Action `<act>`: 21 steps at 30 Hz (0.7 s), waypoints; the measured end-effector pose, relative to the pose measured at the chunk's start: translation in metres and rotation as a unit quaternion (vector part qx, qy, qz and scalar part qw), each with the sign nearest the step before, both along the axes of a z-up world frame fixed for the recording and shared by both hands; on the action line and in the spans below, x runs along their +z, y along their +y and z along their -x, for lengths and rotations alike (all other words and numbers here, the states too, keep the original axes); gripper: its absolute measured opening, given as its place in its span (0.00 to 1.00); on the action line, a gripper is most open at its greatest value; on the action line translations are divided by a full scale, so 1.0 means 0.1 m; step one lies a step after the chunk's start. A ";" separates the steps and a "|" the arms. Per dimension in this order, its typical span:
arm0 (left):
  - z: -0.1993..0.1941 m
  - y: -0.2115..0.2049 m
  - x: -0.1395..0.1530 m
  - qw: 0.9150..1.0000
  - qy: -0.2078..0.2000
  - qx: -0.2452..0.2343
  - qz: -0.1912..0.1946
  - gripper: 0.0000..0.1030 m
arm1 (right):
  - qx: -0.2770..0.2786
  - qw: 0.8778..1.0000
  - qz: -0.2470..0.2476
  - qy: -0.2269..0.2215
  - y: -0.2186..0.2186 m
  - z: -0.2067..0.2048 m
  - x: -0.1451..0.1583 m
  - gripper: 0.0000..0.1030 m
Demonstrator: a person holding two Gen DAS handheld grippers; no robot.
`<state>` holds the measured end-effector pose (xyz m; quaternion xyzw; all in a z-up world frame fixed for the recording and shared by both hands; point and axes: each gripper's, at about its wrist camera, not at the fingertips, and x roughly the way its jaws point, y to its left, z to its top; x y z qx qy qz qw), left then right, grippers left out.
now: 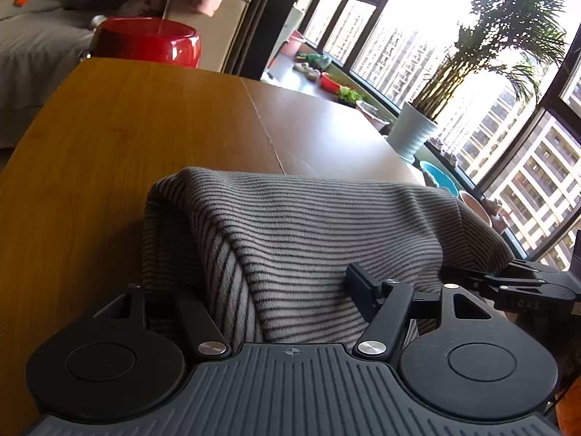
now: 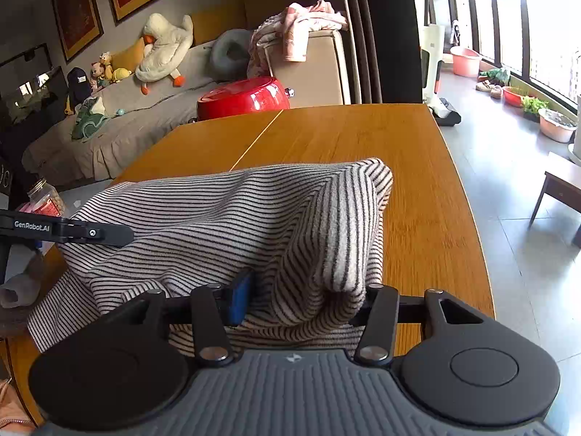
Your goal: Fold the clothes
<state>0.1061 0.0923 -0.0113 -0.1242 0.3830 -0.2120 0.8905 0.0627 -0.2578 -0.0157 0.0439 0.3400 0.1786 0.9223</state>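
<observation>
Up close in the left wrist view, the left gripper (image 1: 276, 290) sits low over a grey striped garment (image 1: 308, 225) that lies bunched on the wooden table (image 1: 127, 138). Its jaws stand spread with a thick fold of the cloth heaped between them; the left finger is buried under the fabric, so whether the pads press on the cloth I cannot tell. The right finger (image 1: 363, 287) shows black against the stripes. At the right edge the right gripper reaches in at the garment's far corner. Beyond the table stand a red stool (image 1: 145, 40), a white plant pot (image 1: 414, 134) and tall windows (image 1: 472, 72). Next, in the right wrist view, the right gripper (image 2: 301, 301) is likewise partly spread, with a rolled hump of the same garment (image 2: 225, 214) lying in the gap; a blue pad (image 2: 239, 298) on the left finger touches the cloth, while the right finger is hidden behind the roll, so a firm pinch cannot be confirmed. The garment drapes across the near edge of the table (image 2: 399, 145), one corner hanging off at the left. The left gripper (image 2: 72, 232) enters from the left edge, its tip against the cloth. Behind are a sofa (image 2: 145, 109) with a plush duck (image 2: 163, 51).
</observation>
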 end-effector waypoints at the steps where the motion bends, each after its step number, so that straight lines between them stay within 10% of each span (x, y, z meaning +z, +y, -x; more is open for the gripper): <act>1: -0.06 -0.02 -0.01 1.000 -0.002 0.003 0.001 0.64 | 0.002 1.000 0.001 -0.002 0.02 -0.04 -0.01 0.46; 13: -0.91 -0.02 -0.03 0.998 -0.021 0.063 0.007 0.54 | -0.021 0.998 0.037 -0.043 0.19 -1.03 -0.03 0.44; 21: -0.84 0.15 -0.03 0.998 0.001 0.050 0.041 0.69 | -0.046 0.998 -0.008 -0.039 0.01 -1.03 0.00 0.56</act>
